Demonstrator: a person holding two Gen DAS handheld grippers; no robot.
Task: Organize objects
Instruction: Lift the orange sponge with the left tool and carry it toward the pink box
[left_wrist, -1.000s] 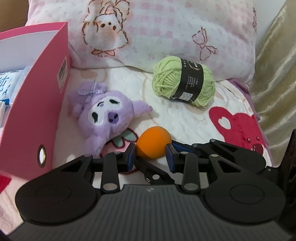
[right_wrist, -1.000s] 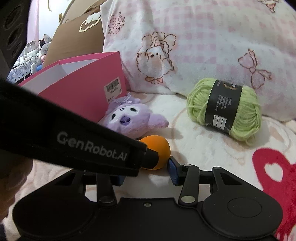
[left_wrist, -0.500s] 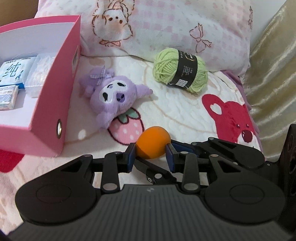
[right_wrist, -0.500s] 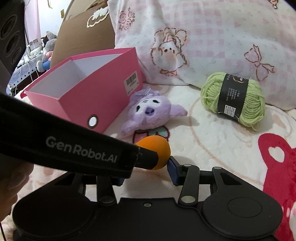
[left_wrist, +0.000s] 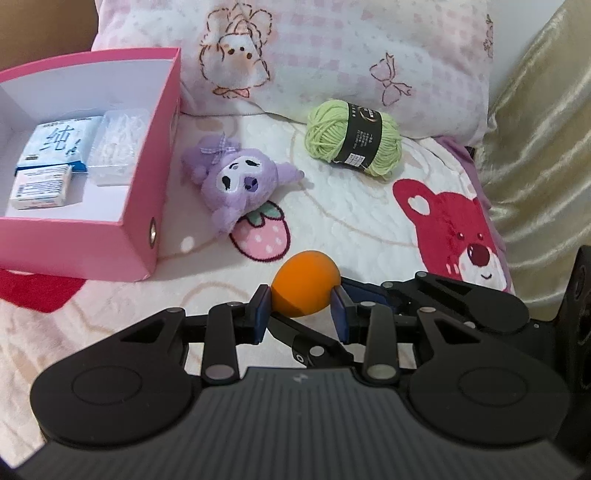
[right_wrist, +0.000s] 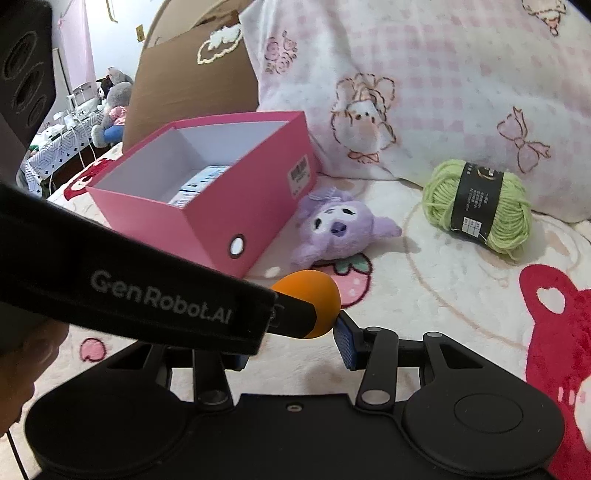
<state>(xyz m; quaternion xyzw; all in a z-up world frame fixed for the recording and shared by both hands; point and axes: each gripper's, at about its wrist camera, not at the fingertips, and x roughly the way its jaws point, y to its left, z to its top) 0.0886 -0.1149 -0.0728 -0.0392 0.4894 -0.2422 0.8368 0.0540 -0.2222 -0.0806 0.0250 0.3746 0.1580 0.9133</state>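
Both views had pulled up and back since the earlier frames, so that the pink box (left_wrist: 147, 206), before seen only as a side wall, now showed its open white inside with a few packets lying in it. The left tongs (left_wrist: 301, 306) were closed on the orange ball (left_wrist: 304, 282), their blue pads pressing its two sides, and the ball hung clear above the patterned blanket (left_wrist: 351, 229) rather than resting on it. In the right wrist view the right tongs (right_wrist: 291, 343) stood partly open with one pad (right_wrist: 345, 345) touching or nearly touching the ball's side; the left device hid the other pad, so whether they also gripped it could not be told. The step in hand looked like the carry of the ball toward the box. The next move would call for a swing leftward over the box's near wall, a lowering into the free floor beside the packets, and only then a release. The purple plush (left_wrist: 240, 181) and green yarn (left_wrist: 352, 138) lay on the blanket, not yet put away.
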